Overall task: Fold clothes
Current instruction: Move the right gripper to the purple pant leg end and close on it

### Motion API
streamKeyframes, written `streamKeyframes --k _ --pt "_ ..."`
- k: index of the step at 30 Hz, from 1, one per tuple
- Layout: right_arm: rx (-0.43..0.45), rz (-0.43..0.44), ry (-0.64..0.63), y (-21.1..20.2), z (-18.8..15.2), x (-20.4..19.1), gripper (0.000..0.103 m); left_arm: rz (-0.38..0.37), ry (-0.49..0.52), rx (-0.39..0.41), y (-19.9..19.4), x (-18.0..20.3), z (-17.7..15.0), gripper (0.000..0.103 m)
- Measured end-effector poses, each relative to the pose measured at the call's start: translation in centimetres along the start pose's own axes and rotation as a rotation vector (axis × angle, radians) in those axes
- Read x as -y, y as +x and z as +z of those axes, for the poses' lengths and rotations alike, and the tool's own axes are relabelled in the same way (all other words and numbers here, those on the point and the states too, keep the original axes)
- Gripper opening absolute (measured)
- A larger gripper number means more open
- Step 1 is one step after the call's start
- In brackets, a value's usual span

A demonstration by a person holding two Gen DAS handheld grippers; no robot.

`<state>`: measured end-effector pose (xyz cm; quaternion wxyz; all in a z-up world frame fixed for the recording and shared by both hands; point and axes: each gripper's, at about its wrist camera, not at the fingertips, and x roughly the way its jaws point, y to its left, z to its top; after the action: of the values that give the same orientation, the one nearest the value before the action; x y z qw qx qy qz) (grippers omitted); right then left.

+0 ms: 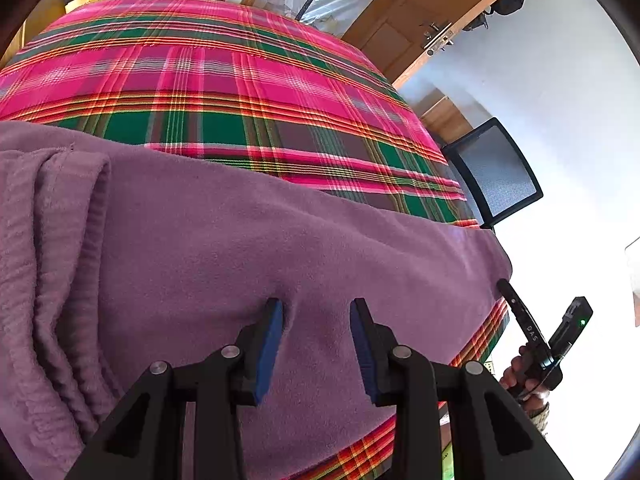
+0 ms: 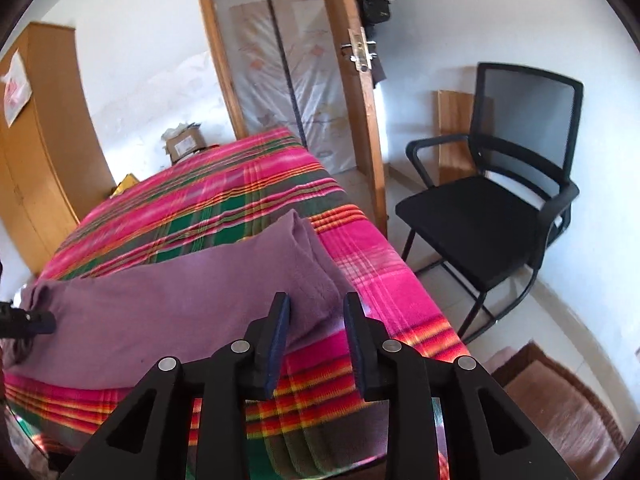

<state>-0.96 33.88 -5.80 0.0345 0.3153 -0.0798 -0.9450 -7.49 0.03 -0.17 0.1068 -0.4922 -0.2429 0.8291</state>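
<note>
A purple garment [image 1: 248, 248] lies spread across the near part of a bed covered in a pink, green and orange plaid blanket [image 1: 224, 80]. On its left side the cloth is bunched into several soft lengthwise folds; on the right its edge reaches the bed's corner.

The left gripper [image 1: 316, 312] points down at the garment, its blue-padded fingers [image 1: 269, 344] standing apart with flat fleece between them. The left pad's tip dents the cloth, but the pads pinch nothing.

The right gripper [image 2: 316, 306] hovers near the bed's near right corner, at the garment's right end [image 2: 308, 264]. Its fingers [image 2: 278, 340] are also apart, and no cloth is clamped between them; whether the tips touch the cloth I cannot tell. In the left wrist view a hand [image 1: 520, 376] grips that black tool beyond the bed edge; white letters on its body read "DAS", and a small green light glows on an attached unit.

A black mesh-backed chair [image 2: 492, 216] stands on the floor to the right of the bed. Beyond the far end sits a cardboard box [image 2: 186, 144] with a white label, its print too small to read. A wooden wardrobe [image 2: 44, 152] at far left carries a paper with red marks, illegible. A wooden door [image 2: 360, 92] stands open behind the bed.
</note>
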Motion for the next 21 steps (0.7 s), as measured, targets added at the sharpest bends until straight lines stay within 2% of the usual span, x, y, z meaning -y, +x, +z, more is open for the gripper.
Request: streamKeyframes --k 8,14,17,19,20,21 --pt "-0.034 -0.049 -0.099 1.4 0.9 -1.0 0.034 -0.003 0.0 0.003 0.1 -0.1 0.0 0.035" --pt "-0.034 0.006 -0.133 1.5 1.1 -0.9 0.034 -0.014 -0.008 0.002 0.0 -0.3 0.1 0.036" --pt "-0.03 -0.011 -0.101 0.9 1.4 0.1 0.024 -0.017 -0.011 0.004 0.0 -0.4 0.1 0.036" --pt "-0.027 -0.025 -0.078 0.4 1.7 0.7 0.013 -0.012 -0.01 0.003 0.0 -0.3 0.1 0.036" --pt "-0.03 -0.054 -0.077 0.2 1.8 0.9 0.012 -0.009 -0.009 0.002 0.1 -0.3 0.1 0.036" --pt "-0.044 -0.112 -0.086 0.3 1.8 0.9 0.007 -0.006 -0.009 0.002 0.1 -0.2 0.1 0.036"
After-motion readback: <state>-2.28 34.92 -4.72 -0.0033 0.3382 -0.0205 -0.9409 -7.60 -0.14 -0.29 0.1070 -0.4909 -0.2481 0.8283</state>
